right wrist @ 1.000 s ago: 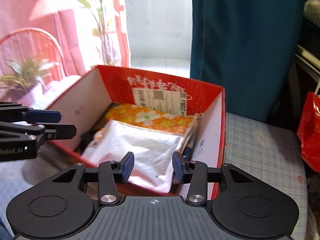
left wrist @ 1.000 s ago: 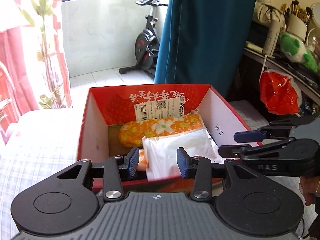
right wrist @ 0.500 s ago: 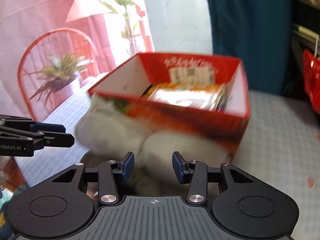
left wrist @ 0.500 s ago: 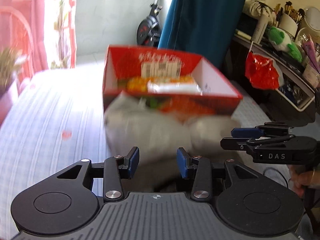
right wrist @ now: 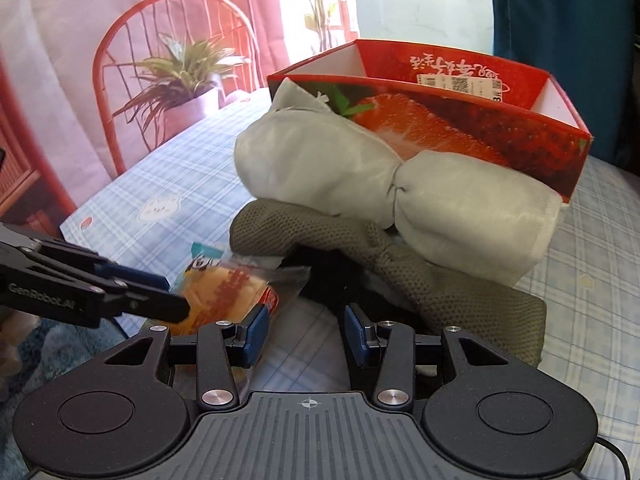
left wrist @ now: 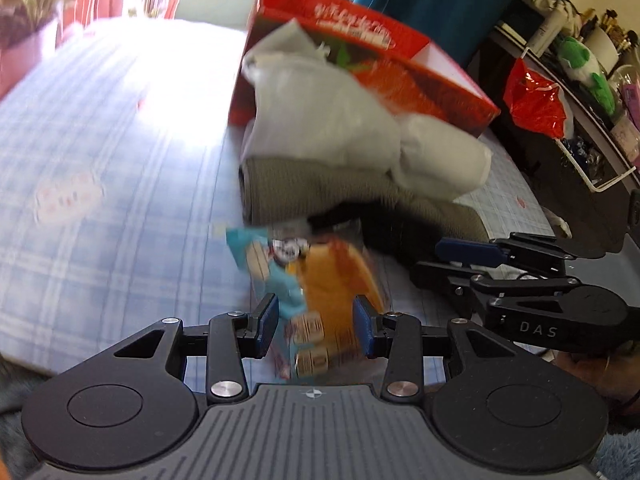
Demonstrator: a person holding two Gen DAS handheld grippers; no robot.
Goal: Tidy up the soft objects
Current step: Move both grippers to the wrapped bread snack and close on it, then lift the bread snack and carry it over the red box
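Snack packet [left wrist: 320, 280], orange with a teal end, lies on the blue checked tablecloth [left wrist: 100, 200] right in front of me, and my left gripper [left wrist: 314, 326] has its blue pads on either side of it; the picture is smeared, so I cannot tell whether they press on it or just straddle it. From my right wrist view that same packet [right wrist: 232, 288] sits low and to the left, with my left gripper [right wrist: 168, 292] reaching in across it. My right gripper [right wrist: 306, 330] hangs with its jaws partly spread and nothing between them but bare cloth. Just behind the packet lies an olive mesh fabric piece [right wrist: 440, 292], and on top of that rests a pale grey pillow [right wrist: 360, 172] pinched in at its middle. That pillow leans against the front wall of a red strawberry-printed box [right wrist: 500, 120], which stands open at the top on the far part of the table. A potted plant [right wrist: 188, 76] and a red chair [right wrist: 120, 40] stand beyond the table's left edge.
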